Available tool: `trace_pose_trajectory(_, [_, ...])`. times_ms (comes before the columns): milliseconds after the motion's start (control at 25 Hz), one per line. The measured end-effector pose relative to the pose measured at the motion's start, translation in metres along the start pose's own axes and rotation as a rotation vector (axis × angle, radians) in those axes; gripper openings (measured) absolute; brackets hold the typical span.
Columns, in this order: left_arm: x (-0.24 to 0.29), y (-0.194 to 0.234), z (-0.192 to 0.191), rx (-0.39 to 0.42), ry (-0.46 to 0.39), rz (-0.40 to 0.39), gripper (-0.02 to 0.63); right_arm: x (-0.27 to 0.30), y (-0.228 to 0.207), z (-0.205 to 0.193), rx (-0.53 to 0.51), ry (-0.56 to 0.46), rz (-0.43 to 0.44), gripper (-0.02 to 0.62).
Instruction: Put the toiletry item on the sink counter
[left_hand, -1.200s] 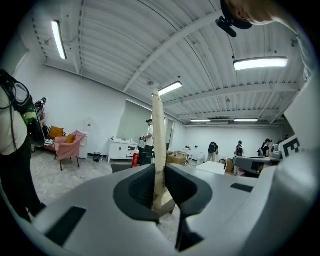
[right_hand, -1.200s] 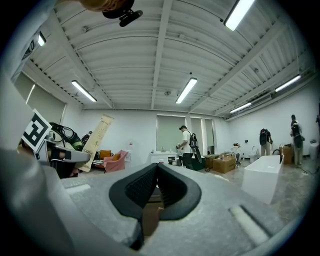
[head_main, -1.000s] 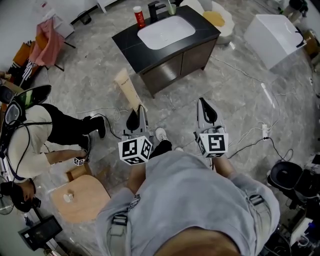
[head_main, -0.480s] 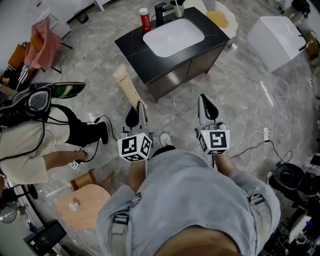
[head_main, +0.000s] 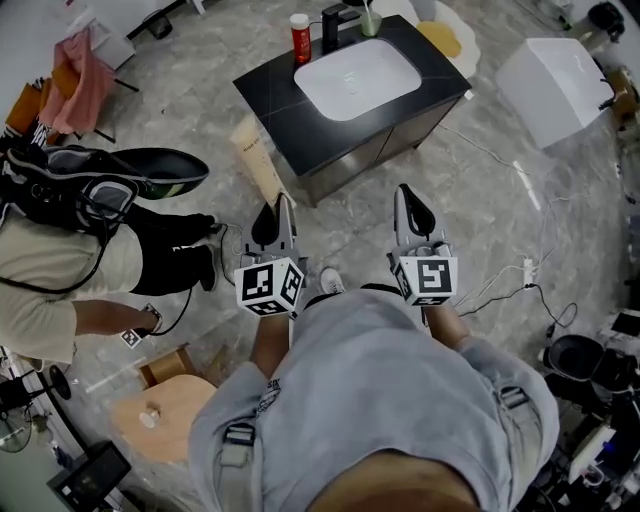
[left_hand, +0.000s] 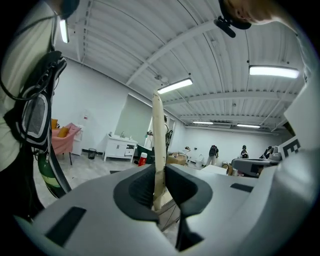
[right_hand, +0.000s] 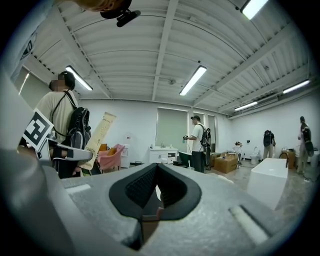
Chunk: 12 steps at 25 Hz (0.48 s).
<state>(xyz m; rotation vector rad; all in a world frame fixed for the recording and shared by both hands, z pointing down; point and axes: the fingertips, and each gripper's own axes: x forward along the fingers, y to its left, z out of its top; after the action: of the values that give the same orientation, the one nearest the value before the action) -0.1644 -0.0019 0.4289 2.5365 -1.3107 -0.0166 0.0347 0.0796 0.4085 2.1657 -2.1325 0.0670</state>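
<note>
Tally first: one cream tube (head_main: 255, 160), two hand-held grippers, one sink cabinet with a dark tabletop (head_main: 290, 95) and a single white basin (head_main: 357, 77) set into it. On that tabletop, behind the basin, stand one red bottle (head_main: 300, 25), one black faucet (head_main: 331, 17) and what looks like one pale green cup (head_main: 371, 21), though it is small and cut by the frame edge. One white tub (head_main: 555, 75) sits off to the right of the cabinet on the marble floor (head_main: 180, 110), and one round wooden stool (head_main: 160, 420) is at the lower left. One other person (head_main: 70, 270) with a black backpack bends low at the left.

The left hand-held gripper (head_main: 277, 212) has its jaws drawn in to a narrow gap and clamped on the lower end of the tube (left_hand: 158, 135), both pads pressing its flat sides. The tube stands out past the jaws, pointing toward the cabinet's front left corner, in the air above the floor and not on the tabletop.

The right hand-held gripper (head_main: 408, 208) is beside the left one, apart from it. Its jaws meet at the tips and hold nothing.
</note>
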Motion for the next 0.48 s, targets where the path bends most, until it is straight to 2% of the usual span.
trace_pose_trajectory(480, [0.038, 0.039, -0.002, -0.015, 0.034, 0.029, 0.048, 0.06, 0.009, -0.001, -0.001, 0.007, 0.026, 0.005])
